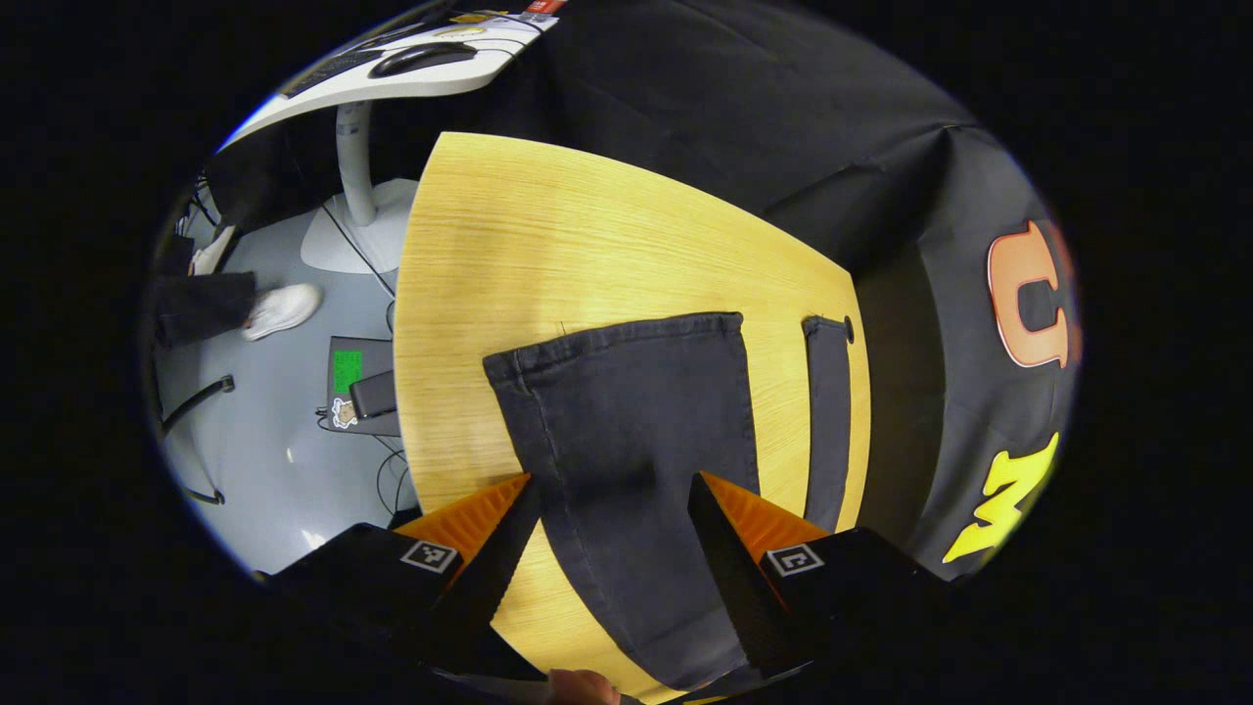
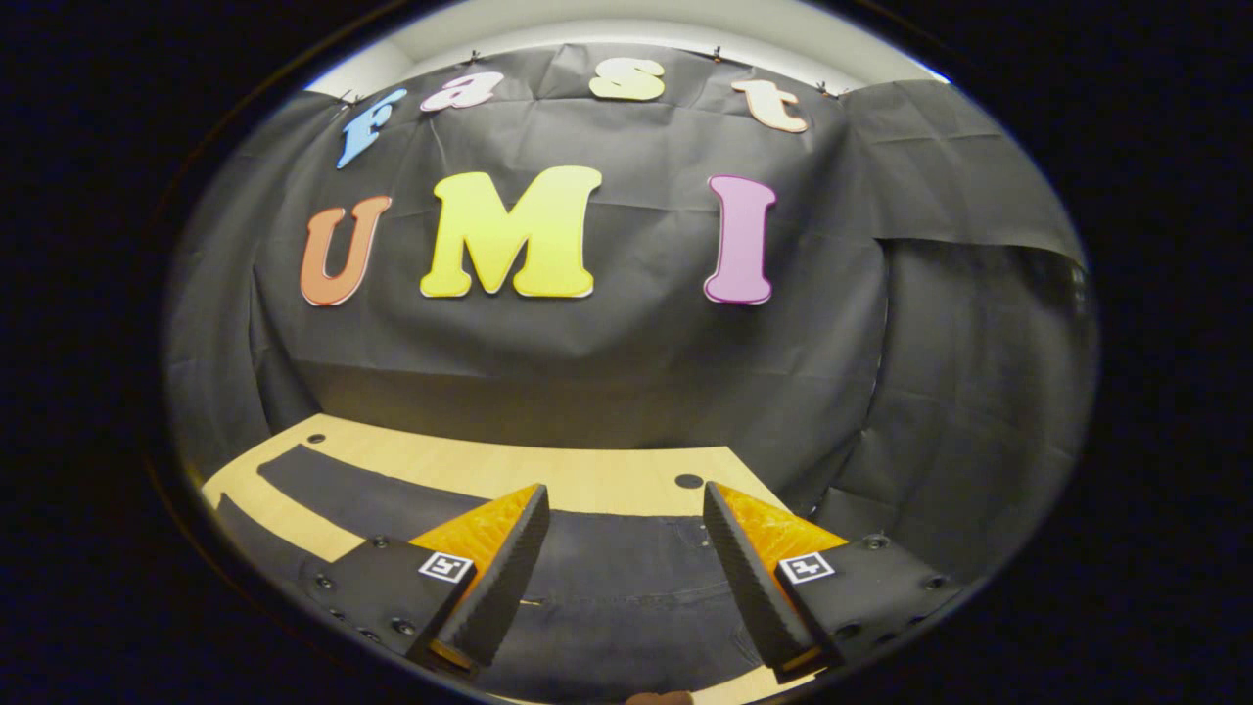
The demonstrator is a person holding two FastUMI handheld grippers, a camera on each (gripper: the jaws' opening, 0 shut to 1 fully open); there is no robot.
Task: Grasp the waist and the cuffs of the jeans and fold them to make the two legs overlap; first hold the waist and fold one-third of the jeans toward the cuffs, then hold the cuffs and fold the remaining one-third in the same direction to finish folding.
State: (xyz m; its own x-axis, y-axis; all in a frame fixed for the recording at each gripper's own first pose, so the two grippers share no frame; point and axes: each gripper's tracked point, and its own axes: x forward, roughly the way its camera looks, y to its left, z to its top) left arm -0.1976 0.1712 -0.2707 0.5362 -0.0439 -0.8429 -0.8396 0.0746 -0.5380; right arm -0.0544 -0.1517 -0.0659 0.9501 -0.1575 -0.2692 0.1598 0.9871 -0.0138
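Currently the jeans point(image 1: 626, 411) are lying flat on the surface point(image 1: 548, 245), legs spread apart and not yet overlapped. The left claw point(image 1: 612, 509) is hovering wide open above one leg near its cuff point(image 1: 612, 343); the right claw point(image 2: 622, 548) is hovering wide open over the waist point(image 2: 626, 587). Denim is probably handling as soft, limp and fairly heavy; pinching the thick hems at waist and cuff is advisable.

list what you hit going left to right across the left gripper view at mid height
white shoe → grey floor → green-lit device → wooden table → near jeans leg → strip of table → far jeans leg → black cloth wall
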